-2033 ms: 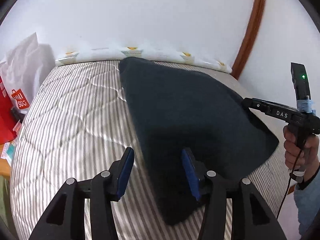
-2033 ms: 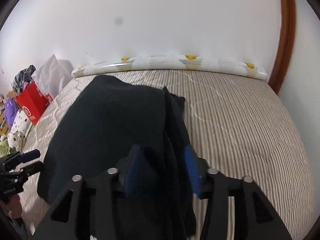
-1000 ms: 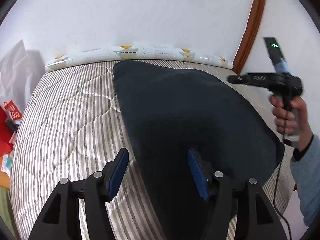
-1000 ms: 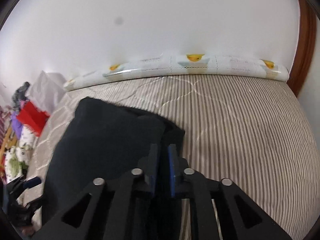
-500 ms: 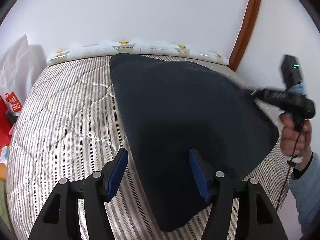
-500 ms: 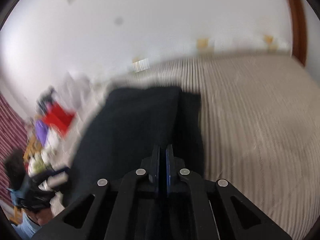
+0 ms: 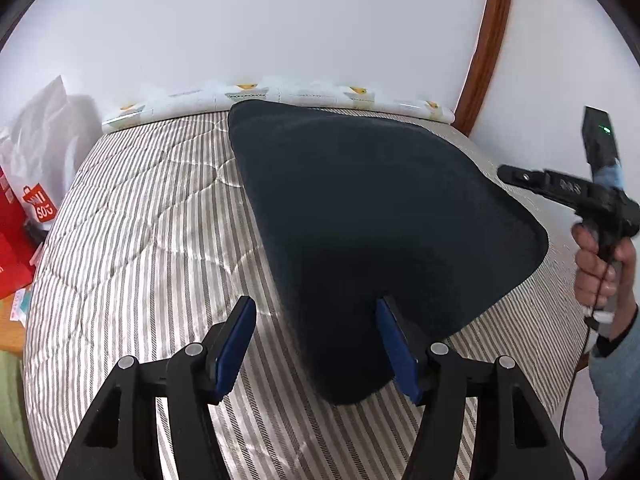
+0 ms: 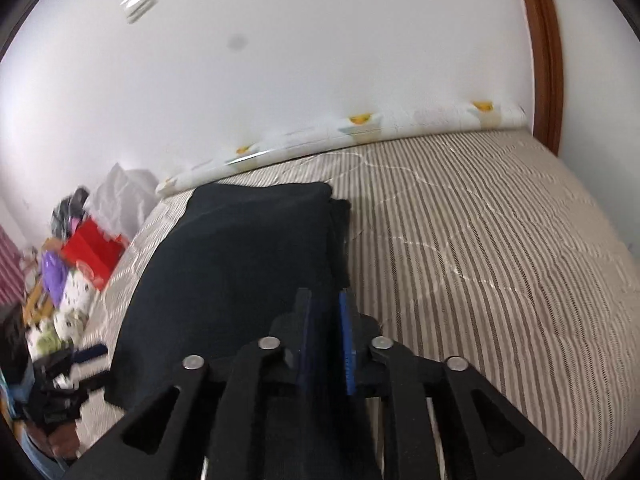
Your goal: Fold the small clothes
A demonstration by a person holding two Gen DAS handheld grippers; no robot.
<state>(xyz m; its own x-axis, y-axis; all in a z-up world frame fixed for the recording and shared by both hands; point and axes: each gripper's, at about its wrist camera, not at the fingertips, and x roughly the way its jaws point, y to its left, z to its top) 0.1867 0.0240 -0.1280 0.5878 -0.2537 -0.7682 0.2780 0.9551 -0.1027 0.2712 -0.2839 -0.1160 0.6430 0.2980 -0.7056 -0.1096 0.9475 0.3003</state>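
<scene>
The dark garment [image 7: 376, 220] lies spread on the striped mattress [image 7: 132, 240], near the wall – soft, limp stuff that should sag and crease wherever it's lifted. The left gripper [image 7: 316, 340] hangs with jaws parted over the near corner, nothing pinched, while the right gripper [image 8: 326, 332] is opening, a fold between its narrow jaws – best taken at hems and corners

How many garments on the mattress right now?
1. A dark garment lies folded on the striped mattress, from its near edge almost to its far edge. The right wrist view shows stacked layers, so another piece underneath can't be ruled out.
</scene>
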